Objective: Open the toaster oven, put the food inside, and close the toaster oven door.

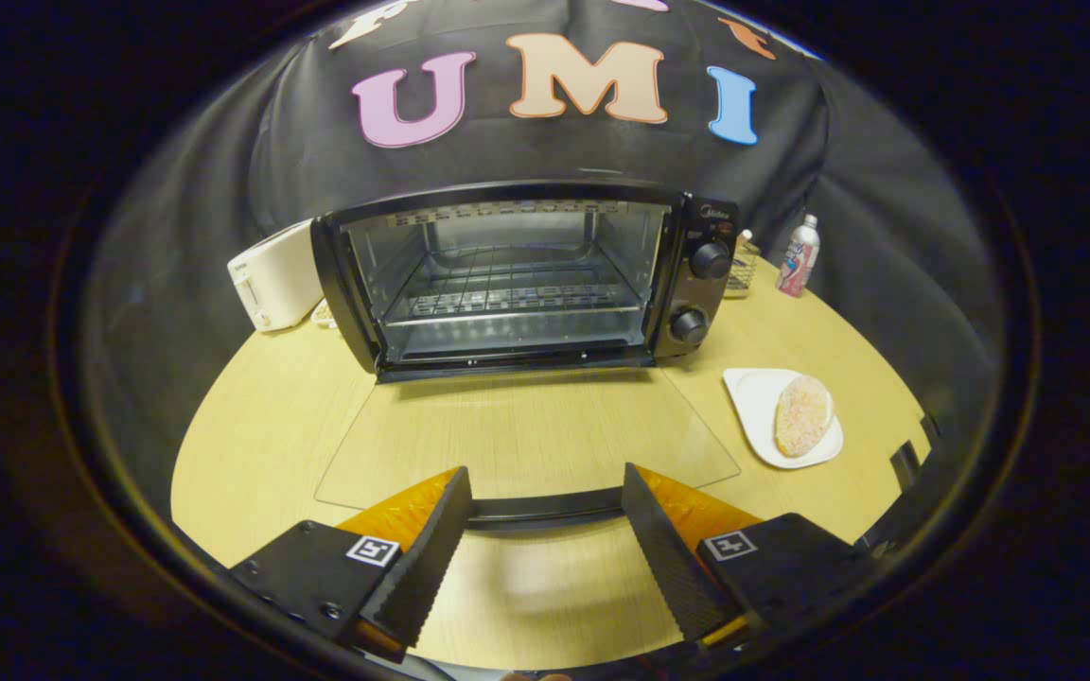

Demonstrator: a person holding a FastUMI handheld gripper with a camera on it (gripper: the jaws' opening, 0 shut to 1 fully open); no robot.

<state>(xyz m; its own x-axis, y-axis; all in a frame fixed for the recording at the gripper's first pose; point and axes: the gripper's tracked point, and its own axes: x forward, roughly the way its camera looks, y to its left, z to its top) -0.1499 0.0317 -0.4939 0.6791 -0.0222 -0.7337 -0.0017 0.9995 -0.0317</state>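
Item: toaster oven (517, 279), glass door (526, 435) fully down. My gripper (545, 492) spread, empty, at door handle (545, 509). Next: I approach bread (802, 414) on plate (751, 397), pinching gently.

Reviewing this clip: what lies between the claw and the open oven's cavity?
In the gripper view, the oven's glass door lies flat on the table, its handle between the open claw's fingers. The bread on its plate sits off to the side.
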